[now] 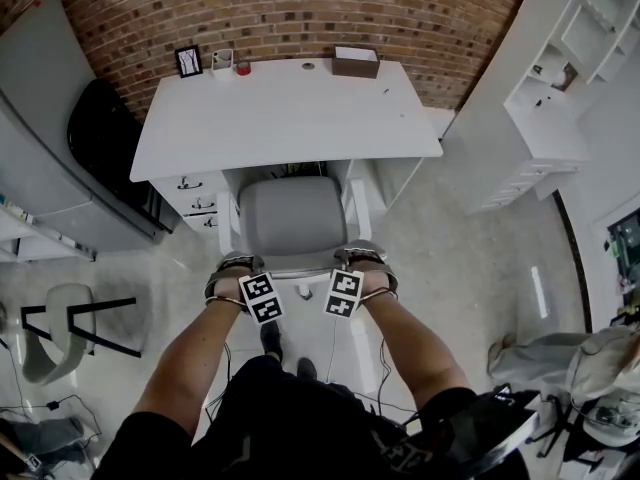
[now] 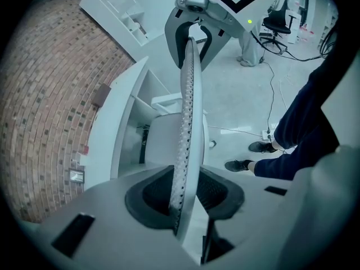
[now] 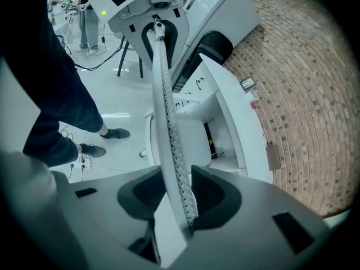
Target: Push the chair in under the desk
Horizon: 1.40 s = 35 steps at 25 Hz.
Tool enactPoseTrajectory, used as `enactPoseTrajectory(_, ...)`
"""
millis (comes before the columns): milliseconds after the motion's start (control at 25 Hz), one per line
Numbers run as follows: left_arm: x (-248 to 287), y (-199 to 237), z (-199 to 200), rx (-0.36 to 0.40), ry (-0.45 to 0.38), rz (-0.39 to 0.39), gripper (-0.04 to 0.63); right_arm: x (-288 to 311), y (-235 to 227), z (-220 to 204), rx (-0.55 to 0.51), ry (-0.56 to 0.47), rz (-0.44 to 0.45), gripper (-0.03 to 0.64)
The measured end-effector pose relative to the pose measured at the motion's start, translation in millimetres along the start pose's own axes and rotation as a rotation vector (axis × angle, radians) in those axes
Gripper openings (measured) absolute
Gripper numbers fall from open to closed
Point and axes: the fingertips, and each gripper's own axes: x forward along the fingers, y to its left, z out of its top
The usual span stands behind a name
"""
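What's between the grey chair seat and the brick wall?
The white rectangular desk, carrying a small brown box. The head view shows it best.

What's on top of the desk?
Along the back edge of the desk: a picture frame, a cup, a small red thing, a brown box. What the box holds is hidden.

Red brick wall [image 1: 300,13] behind; pale speckled floor [image 1: 480,258]; white shelf unit [image 1: 560,88] right; grey cabinet [image 1: 50,148] left.

text: none readable | marker cubes [image 1: 261,297]: black-white square codes, no letters | frame [image 1: 188,61] on table [image 1: 280,118]: too small
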Motion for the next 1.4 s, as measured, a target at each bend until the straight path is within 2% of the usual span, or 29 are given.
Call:
enactPoseTrajectory(560,10.1,19.3,0.6,0.009,-0.003,-0.007,0.106,14.3,-17.8,0.6,-0.002,0.026,-0.003,0.135)
enactPoseTrajectory(840,7.7,20.9,6.4,0.019,-0.057,0.042,0.113,18.3,-20.1,-3.7,0.006,0.028,-0.035,0.146)
enactPoseTrajectory(1040,-7.6,22.0,9.7,-0.076,-0.161,0.024,0.151,5.2,-20.4,3.9,0.123,-0.044,-0.027,0.193)
enactPoseTrajectory(1160,-28.1,22.4,14.1,-0.149,-0.241,0.058,0.152,-12.2,-21.5,8.4,0.208,-0.104,-0.025,0.195)
enactPoseTrajectory(1280,-59.7,21.1,22.9,-0.269,-0.367,0.099,0.135,-37.0,-24.4,16.3,0.301,-0.191,-0.047,0.193)
enactPoseTrajectory(1400,-94.9,20.2,30.9,-0.411,-0.497,0.136,0.098,-65.1,-28.4,23.0,0.401,-0.286,-0.073,0.162)
